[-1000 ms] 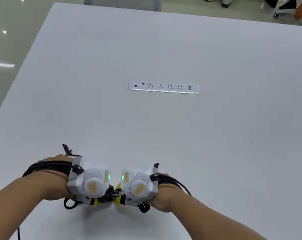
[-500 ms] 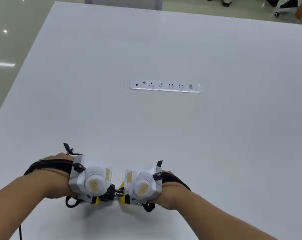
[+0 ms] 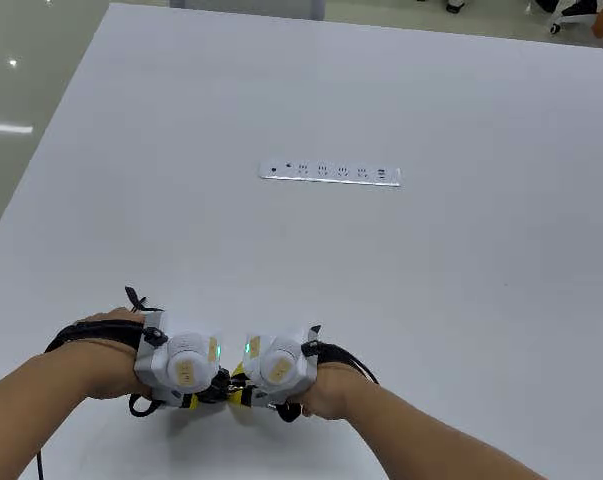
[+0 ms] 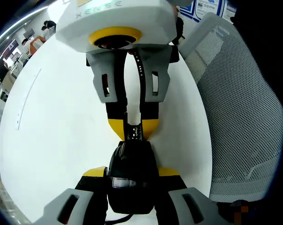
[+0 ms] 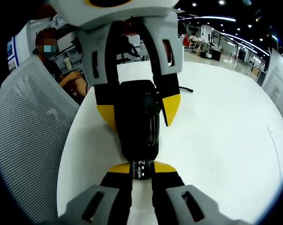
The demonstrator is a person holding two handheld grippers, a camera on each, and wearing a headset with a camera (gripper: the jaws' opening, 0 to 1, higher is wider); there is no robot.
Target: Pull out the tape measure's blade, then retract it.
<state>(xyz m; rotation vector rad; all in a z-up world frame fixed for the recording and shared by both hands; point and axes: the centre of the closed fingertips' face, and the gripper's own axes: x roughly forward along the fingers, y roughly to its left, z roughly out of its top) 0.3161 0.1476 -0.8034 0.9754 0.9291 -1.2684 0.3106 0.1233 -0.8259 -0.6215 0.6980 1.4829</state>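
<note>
In the head view my two grippers face each other tip to tip near the table's front edge. The left gripper (image 3: 211, 391) (image 4: 132, 171) is shut on the black tape measure (image 4: 132, 180) (image 5: 139, 117), holding its body between the yellow fingertips. Directly opposite, the right gripper (image 3: 239, 394) (image 5: 142, 168) is shut on the end of the blade (image 5: 141, 169), where small printed numerals show. Only a very short length of blade shows between the tape measure's body and the right gripper's fingertips (image 4: 148, 126).
A white power strip (image 3: 329, 173) lies flat at the middle of the white table (image 3: 461, 300). A grey mesh chair (image 4: 240, 108) (image 5: 28, 122) stands just off the table's near edge. A person (image 5: 61, 70) sits in the background.
The right gripper has edged slightly toward the left one over the last half second. Both grips are unchanged.
</note>
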